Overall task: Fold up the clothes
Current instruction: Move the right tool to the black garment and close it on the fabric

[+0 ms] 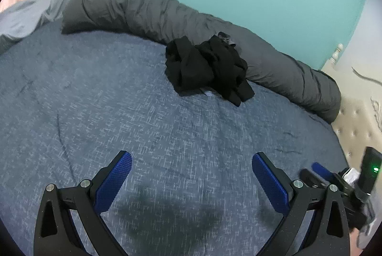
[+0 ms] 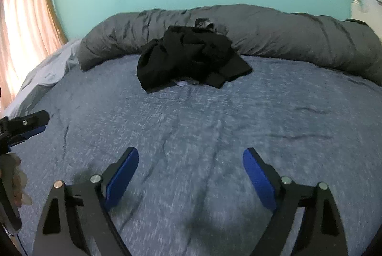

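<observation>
Right wrist: grey bolster [image 2: 274, 33] behind black clothes [image 2: 191, 57]

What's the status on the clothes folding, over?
Left gripper open, empty. Right gripper open, empty. Black clothes crumpled on bed, untouched. Nothing in the way.

Matt black cloth garment [image 2: 191, 57]

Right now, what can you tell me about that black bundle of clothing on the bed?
The black clothing is a crumpled, unfolded heap of soft, matte fabric. It lies on the blue bedspread, its far edge against the rolled grey duvet. Something small and white peeks from under its near edge. Neither gripper touches it.
</observation>
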`<action>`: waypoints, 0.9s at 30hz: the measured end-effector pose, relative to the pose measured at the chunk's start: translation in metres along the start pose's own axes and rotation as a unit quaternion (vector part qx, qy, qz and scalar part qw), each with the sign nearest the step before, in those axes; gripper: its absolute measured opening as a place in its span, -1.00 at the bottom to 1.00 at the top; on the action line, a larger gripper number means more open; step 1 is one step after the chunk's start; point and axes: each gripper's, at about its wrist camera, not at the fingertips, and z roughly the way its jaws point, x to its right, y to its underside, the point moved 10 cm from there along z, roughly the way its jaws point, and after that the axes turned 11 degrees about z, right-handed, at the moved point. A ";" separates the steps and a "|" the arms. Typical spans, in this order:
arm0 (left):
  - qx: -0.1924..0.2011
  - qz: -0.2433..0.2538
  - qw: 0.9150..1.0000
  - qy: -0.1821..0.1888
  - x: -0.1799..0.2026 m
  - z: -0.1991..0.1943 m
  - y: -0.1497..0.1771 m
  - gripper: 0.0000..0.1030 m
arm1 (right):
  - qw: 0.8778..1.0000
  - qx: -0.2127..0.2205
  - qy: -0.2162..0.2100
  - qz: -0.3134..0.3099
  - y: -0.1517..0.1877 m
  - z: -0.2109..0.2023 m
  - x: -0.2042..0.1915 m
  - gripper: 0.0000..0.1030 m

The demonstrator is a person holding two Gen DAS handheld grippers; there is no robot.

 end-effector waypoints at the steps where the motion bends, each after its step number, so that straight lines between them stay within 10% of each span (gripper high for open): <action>1: -0.004 -0.006 1.000 0.000 -0.004 0.004 -0.003 0.99 | 1.000 -0.003 0.000 0.000 -0.008 0.010 -0.002 0.68; 21: -0.050 -0.091 0.994 -0.023 -0.105 0.073 -0.017 0.99 | 0.999 -0.016 0.007 -0.048 -0.145 0.198 -0.052 0.67; 27: -0.050 -0.083 0.995 -0.026 -0.119 0.073 -0.010 0.99 | 0.996 -0.017 0.038 -0.075 -0.158 0.231 -0.057 -0.28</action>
